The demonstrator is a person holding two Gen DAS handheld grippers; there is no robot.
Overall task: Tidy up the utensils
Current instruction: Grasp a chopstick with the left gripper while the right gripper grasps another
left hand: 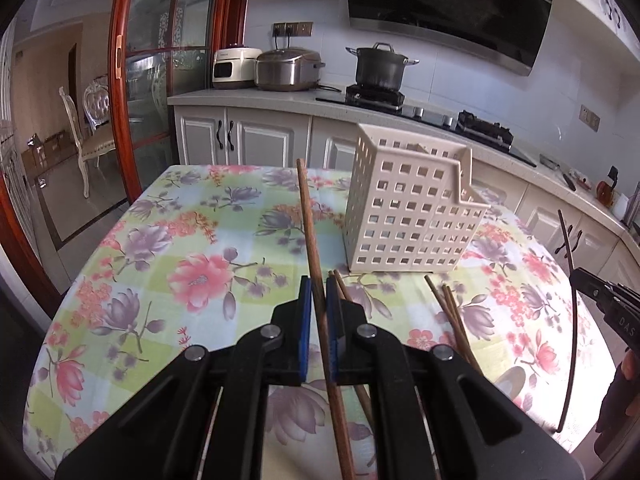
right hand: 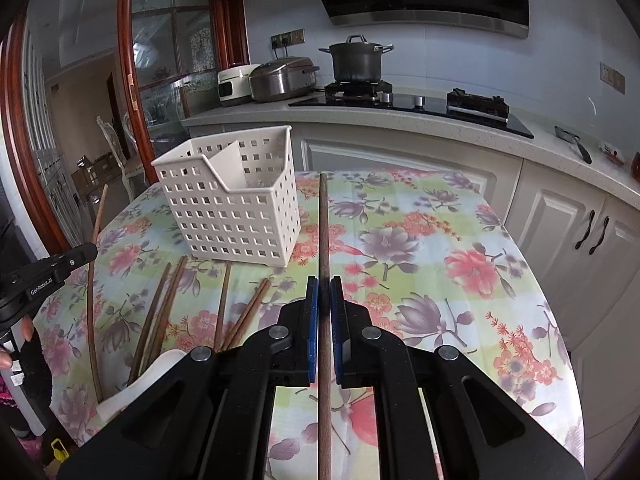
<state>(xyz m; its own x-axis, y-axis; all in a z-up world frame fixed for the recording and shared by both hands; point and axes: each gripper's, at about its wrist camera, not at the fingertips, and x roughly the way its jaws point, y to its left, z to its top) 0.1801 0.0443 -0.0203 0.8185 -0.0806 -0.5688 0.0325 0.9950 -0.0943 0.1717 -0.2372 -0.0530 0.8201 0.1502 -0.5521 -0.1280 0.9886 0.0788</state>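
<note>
Altogether, two chopsticks are held and a loose scatter lies on the floral tablecloth (right hand: 420, 216). One perforated cream utensil basket (right hand: 236, 204) stands upright on the cloth, with an inner divider making compartments. In the right wrist view about six loose chopsticks (right hand: 168, 304) can be counted flat on the cloth in front of the basket; some overlap, so the count is rough.

The left gripper (left hand: 316, 296) has its blue pads pressed narrow on one brown chopstick (left hand: 310, 236), which runs up between the fingers towards 12 o'clock, tilted slightly to 11. From this gripper the basket sits at about 1 o'clock, near but apart from the chopstick's tip.

The right gripper (right hand: 324, 296) is likewise clamped narrow on a single chopstick (right hand: 324, 232), which points straight to 12 o'clock. Its basket stands at about 10 o'clock, just beside the chopstick's upper part. The loose sticks lie at 9 o'clock of this gripper, well below its raised tip.

Behind, one dark pot (right hand: 356, 60) sits on the stove.
</note>
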